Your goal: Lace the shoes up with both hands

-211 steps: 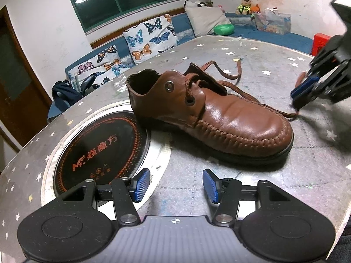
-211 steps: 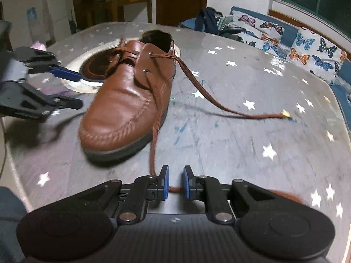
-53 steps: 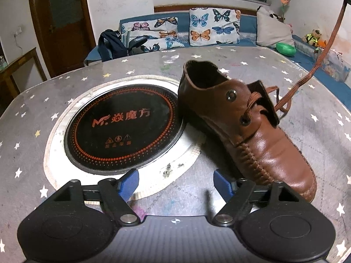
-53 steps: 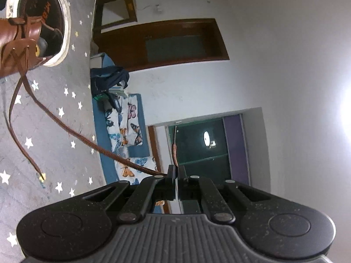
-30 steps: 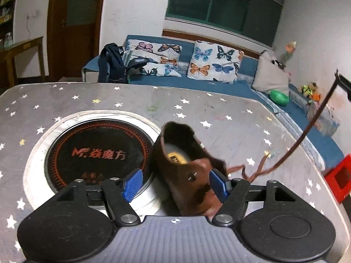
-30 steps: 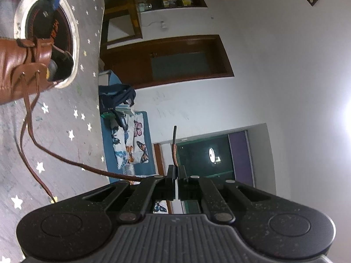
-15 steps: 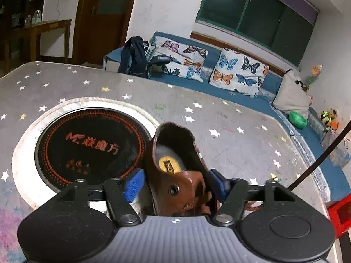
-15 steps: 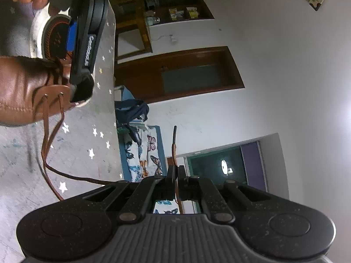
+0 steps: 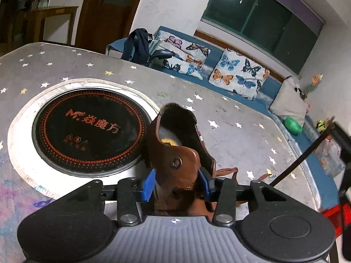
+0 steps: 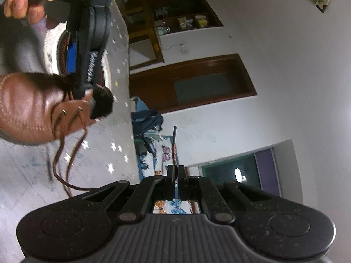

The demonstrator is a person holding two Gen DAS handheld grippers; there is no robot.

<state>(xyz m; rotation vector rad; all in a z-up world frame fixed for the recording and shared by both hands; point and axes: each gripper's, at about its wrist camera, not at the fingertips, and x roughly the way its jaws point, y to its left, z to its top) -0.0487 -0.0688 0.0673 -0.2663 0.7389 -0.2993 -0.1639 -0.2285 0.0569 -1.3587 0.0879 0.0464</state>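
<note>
Shoe (image 9: 175, 164) — brown leather, on the star-printed table (image 9: 230, 118) beside the round black hotplate (image 9: 87, 129) set in its top. The left gripper (image 9: 177, 185) points steeply down over the lace area, its blue pads (image 9: 147, 183) set on either side of the eyelet flaps; the jaws have just been closing, and the pads look to be touching the leather on both sides, though how firmly they press I cannot tell. In the right wrist view a person's hand (image 10: 28, 2) wraps the left gripper's handle from above. The right gripper (image 10: 175, 171) is held roughly level and rolled on its side, well off to one side of the shoe, its fingers squeezed together on the lace (image 10: 174, 151) — the dark tip sticks out past them. From the eyelets the lace hangs in slack loops onto the table. Inside the shoe's opening, a yellow label shows on the insole.
</note>
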